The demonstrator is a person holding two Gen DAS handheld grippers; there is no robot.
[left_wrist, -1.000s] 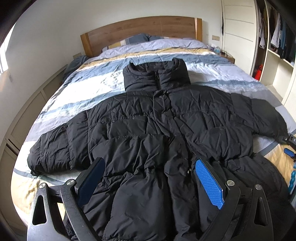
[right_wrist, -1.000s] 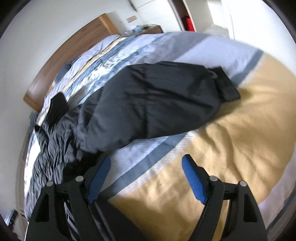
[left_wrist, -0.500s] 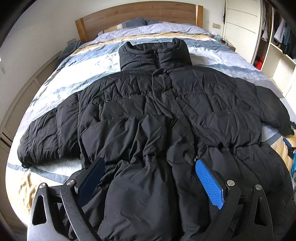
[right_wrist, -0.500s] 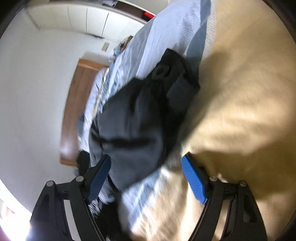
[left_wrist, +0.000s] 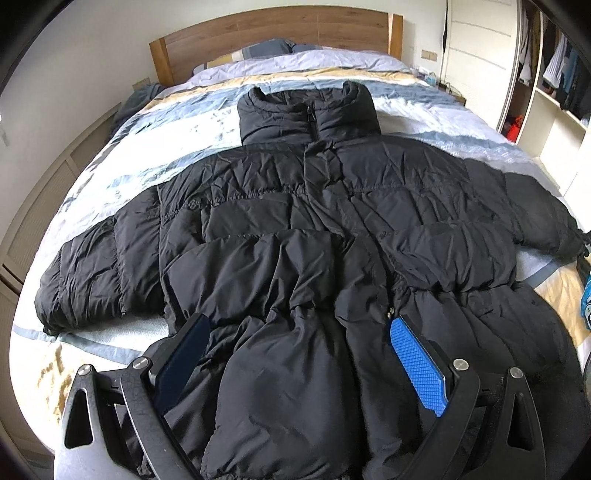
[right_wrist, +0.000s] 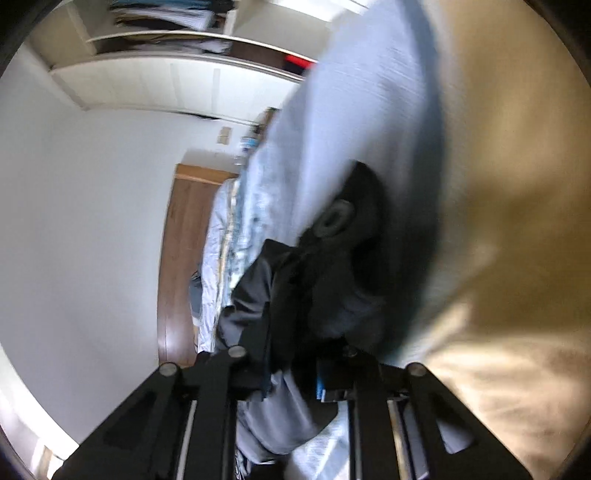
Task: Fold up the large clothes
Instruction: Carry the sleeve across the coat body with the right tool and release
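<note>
A large black puffer jacket (left_wrist: 314, 229) lies front up on the bed, zipped, collar toward the headboard, both sleeves spread out. My left gripper (left_wrist: 295, 358) is open and empty, hovering over the jacket's hem with its blue pads wide apart. In the right wrist view, which is blurred and rolled sideways, my right gripper (right_wrist: 291, 380) is shut on the cuff end of the jacket's right sleeve (right_wrist: 325, 280). A sliver of the right gripper (left_wrist: 586, 295) shows at the left wrist view's right edge.
The bed (left_wrist: 122, 173) has a striped blue, white and tan cover and a wooden headboard (left_wrist: 273, 33). An open wardrobe (left_wrist: 546, 74) with hanging clothes stands at the right. Low cabinets (left_wrist: 33, 206) run along the left wall.
My right gripper rolled sideways, moved onto the sleeve cuff and closed on it. My left gripper moved forward over the jacket and stayed open.
</note>
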